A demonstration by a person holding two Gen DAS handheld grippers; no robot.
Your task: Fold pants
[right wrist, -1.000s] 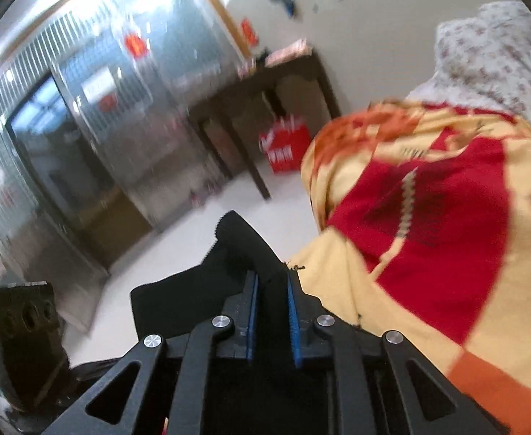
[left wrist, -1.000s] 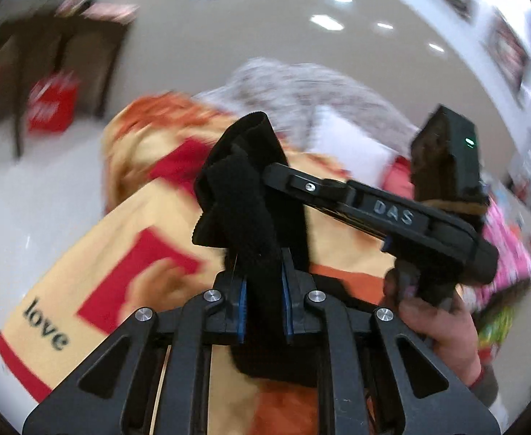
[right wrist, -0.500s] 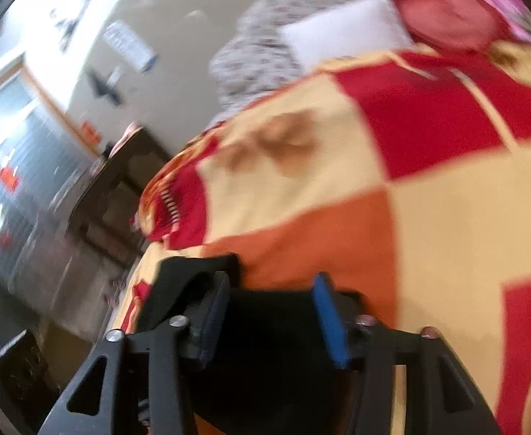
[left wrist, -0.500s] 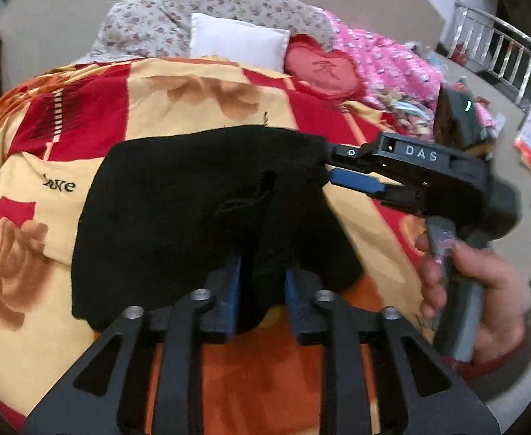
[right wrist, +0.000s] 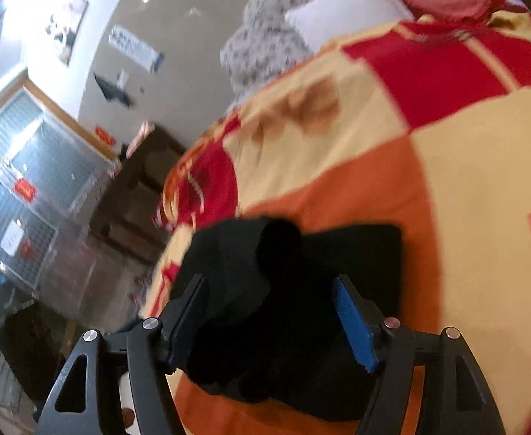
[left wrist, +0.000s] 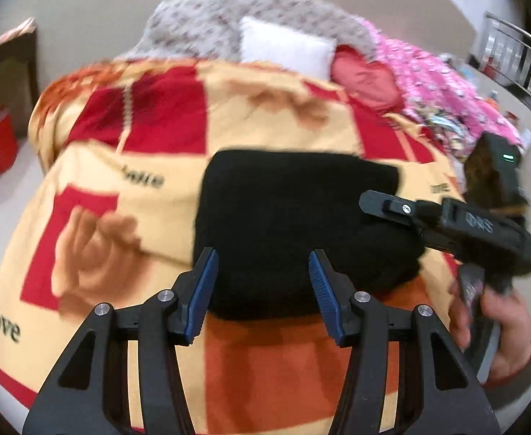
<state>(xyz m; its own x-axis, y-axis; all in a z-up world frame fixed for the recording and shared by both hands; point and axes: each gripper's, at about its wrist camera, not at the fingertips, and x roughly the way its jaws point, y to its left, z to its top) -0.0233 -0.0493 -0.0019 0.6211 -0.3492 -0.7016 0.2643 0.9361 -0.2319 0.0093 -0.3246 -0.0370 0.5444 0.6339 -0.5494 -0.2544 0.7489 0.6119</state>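
left wrist view gives me the bed (left wrist: pixel 127 217) first, its red, yellow and orange rose-print blanket filling most of what i see, with a grey floral quilt (left wrist: pixel 251 18), a white pillow (left wrist: pixel 283 49) and a red heart cushion (left wrist: pixel 366 76) piled at its far end and pink bedding (left wrist: pixel 443 87) along the right edge. the black pants (left wrist: pixel 301 224) lie in a folded, roughly rectangular bundle on the blanket near the bed's near edge, a little right of centre. my left gripper (left wrist: pixel 261 286) is spread wide with nothing between its blue pads (left wrist: pixel 202 297), the pants' near edge showing through the gap. the right gripper (left wrist: pixel 385 204) comes in from the right over the bundle's right side, my hand (left wrist: pixel 497 326) on its handle; from here i cannot tell its opening. in the right wrist view the right gripper (right wrist: pixel 272 319) is plainly wide apart and holding nothing, the pants (right wrist: pixel 294 290) lumped between and ahead of its fingers (right wrist: pixel 356 322).
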